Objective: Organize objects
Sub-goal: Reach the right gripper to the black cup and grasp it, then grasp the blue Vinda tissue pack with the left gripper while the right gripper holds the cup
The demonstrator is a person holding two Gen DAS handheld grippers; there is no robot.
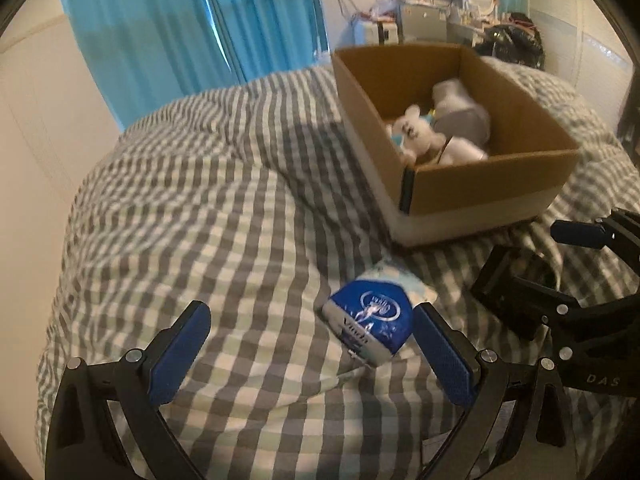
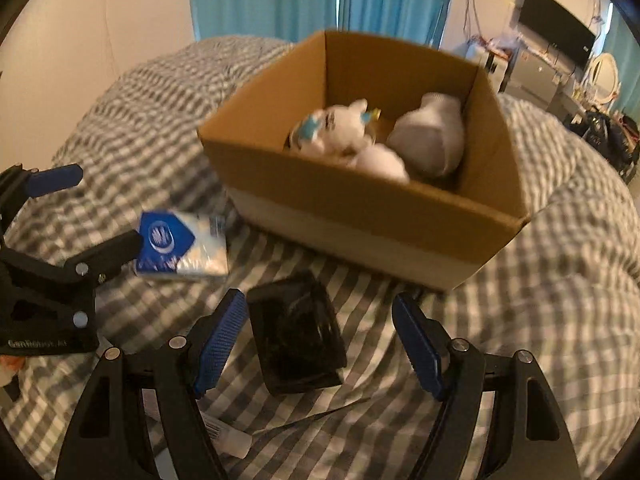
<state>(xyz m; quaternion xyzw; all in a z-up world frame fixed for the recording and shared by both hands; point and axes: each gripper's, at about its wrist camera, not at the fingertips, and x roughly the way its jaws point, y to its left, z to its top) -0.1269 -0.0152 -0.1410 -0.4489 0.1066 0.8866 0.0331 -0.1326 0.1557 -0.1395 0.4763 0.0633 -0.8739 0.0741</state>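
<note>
We held our left gripper spread wide over the checked bedcover, the blue-and-white tissue packet lying just inside its right finger. Our right gripper, also agape, straddled the black rectangular tray, its long axis running between the fingers toward the brown cardboard box.

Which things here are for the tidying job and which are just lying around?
For tidying: brown cardboard box, blue-and-white tissue packet, shiny black rectangular tray, white plush toy.

Just around: checked grey bedspread, turquoise curtains, black television.

Tissue pack, black tray beside box.
</note>
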